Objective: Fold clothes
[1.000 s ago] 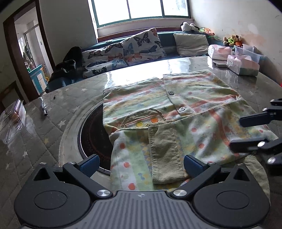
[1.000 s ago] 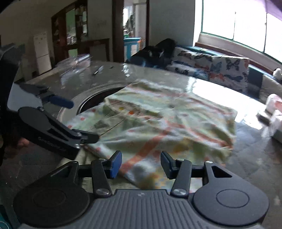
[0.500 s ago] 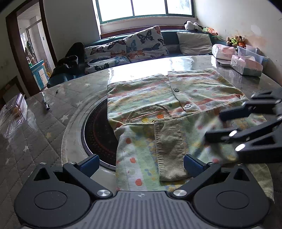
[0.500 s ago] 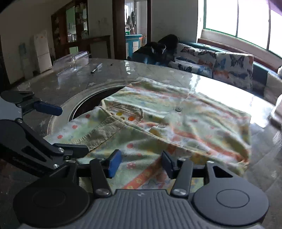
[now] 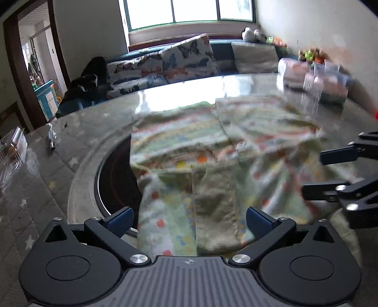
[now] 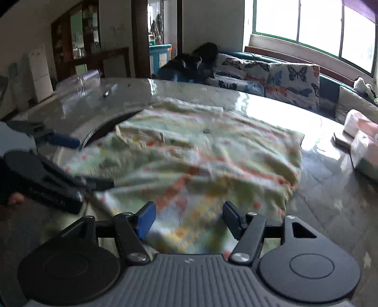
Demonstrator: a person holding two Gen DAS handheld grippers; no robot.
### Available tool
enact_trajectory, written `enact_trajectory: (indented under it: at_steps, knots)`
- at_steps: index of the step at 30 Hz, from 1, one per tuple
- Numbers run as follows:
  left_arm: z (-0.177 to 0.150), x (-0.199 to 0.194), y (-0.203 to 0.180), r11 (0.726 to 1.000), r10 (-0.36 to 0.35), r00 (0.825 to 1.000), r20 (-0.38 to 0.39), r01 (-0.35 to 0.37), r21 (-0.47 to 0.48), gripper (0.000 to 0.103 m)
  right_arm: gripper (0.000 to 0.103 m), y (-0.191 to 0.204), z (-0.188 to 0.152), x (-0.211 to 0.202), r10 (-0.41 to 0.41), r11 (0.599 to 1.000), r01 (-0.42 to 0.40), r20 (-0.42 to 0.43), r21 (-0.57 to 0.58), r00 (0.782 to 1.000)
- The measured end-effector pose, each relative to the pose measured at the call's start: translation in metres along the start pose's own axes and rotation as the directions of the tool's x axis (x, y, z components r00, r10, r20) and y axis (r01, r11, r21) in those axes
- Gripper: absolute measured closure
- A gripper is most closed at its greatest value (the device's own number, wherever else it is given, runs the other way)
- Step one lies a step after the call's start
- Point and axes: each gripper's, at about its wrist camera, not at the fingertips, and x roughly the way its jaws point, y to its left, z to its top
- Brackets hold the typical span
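Right gripper (image 6: 187, 218) widened over the garment (image 6: 200, 160).

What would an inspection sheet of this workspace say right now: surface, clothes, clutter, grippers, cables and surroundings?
Surface: round glossy table with a dark round inset.
Job's things: patterned garment spread flat, one corduroy-cuffed sleeve folded over its front.
Clutter: tissue packs, clear plastic box, a small pen-like thing.
Grippers: left gripper open above the sleeve; right gripper open, jaws just opening, cloth below, not pinched.
Cables: nothing seen.
Surroundings: butterfly-cushioned bench, window, doorway.
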Motion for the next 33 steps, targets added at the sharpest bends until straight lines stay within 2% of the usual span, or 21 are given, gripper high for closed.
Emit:
enact_trajectory:
  at_steps: [7,14,21,25,29,33]
  knots:
    - [-0.002,-0.018,0.001,1.0,-0.01,1.0,0.005,0.01,0.024,0.0,0.038,0.0,-0.014,-0.024,-0.009,1.0,0.009,0.007,-0.006,1.0]
    - [-0.021,-0.042,-0.005,0.997,-0.042,0.999,-0.011,0.043,0.061,0.0,0.038,0.002,-0.034,-0.036,-0.037,0.999,0.036,-0.012,-0.034,0.999]
    - [-0.035,-0.054,-0.02,0.992,-0.06,0.997,-0.045,0.065,0.113,0.0,0.037,0.004,-0.038,-0.045,-0.049,0.998,0.049,-0.002,-0.042,0.999]
    - [-0.034,-0.058,-0.013,0.995,-0.068,0.996,-0.062,0.072,0.072,0.0,0.037,0.002,-0.039,-0.049,-0.056,0.998,0.056,0.007,-0.033,0.998]
    - [-0.027,-0.067,-0.006,0.998,-0.056,0.998,-0.022,0.056,0.032,0.0,0.037,-0.001,-0.035,-0.052,-0.061,0.998,0.062,0.032,-0.018,0.998]
    - [-0.023,-0.059,-0.004,0.999,-0.055,0.998,-0.027,0.055,-0.003,0.0,0.037,0.0,-0.033,-0.047,-0.054,0.998,0.055,0.037,-0.011,0.998]
